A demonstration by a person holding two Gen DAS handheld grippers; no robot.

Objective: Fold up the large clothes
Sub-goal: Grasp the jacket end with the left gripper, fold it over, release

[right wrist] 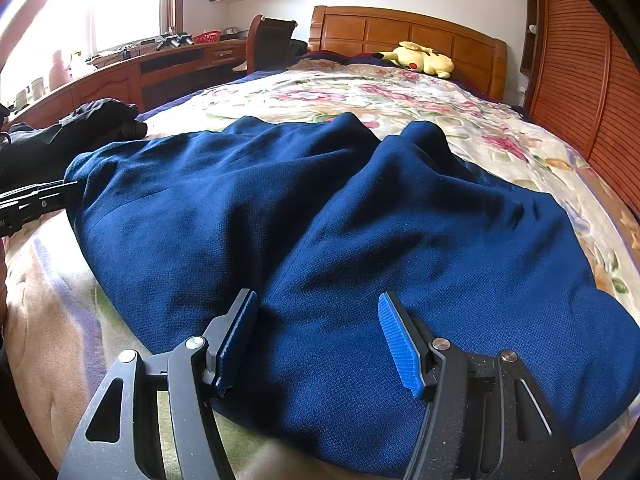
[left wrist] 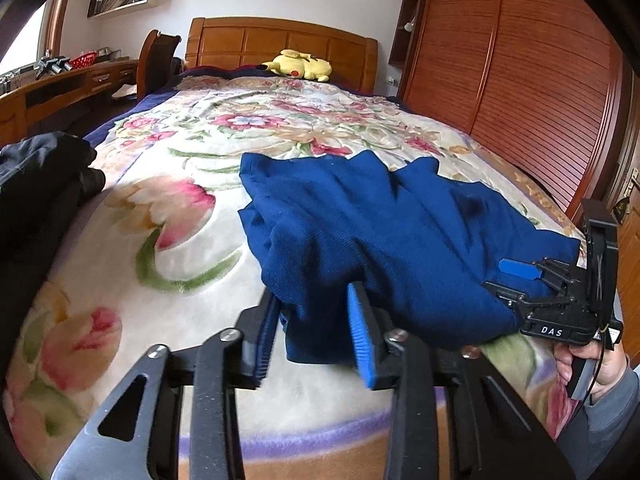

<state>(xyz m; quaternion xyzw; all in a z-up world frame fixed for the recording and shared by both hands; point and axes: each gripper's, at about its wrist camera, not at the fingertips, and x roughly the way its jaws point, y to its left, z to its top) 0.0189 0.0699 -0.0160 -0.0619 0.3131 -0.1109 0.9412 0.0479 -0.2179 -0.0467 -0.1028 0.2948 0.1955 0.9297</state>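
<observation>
A bed covered by a floral blanket fills both views, with a wooden headboard and a yellow plush toy at the far end. A dark garment pile is seen at the bed's left side. The task's thing, a navy blue garment, is spread rumpled across the near end of the bed, its near hem facing the grippers. The cloth is judged to be a thick, soft knit: limp, light enough to lift by its edge, prone to sagging and bunching, not slippery. Hold is best taken at the hem corners, so that the cloth hangs flat. The left gripper is set at the garment's near left corner; a fold of hem is seen between its jaws, which look nearly clenched on it, though full pad contact cannot be told. The right gripper is rested over the near hem further right, its jaws spread apart and grasping nothing, cloth lying between them.
</observation>
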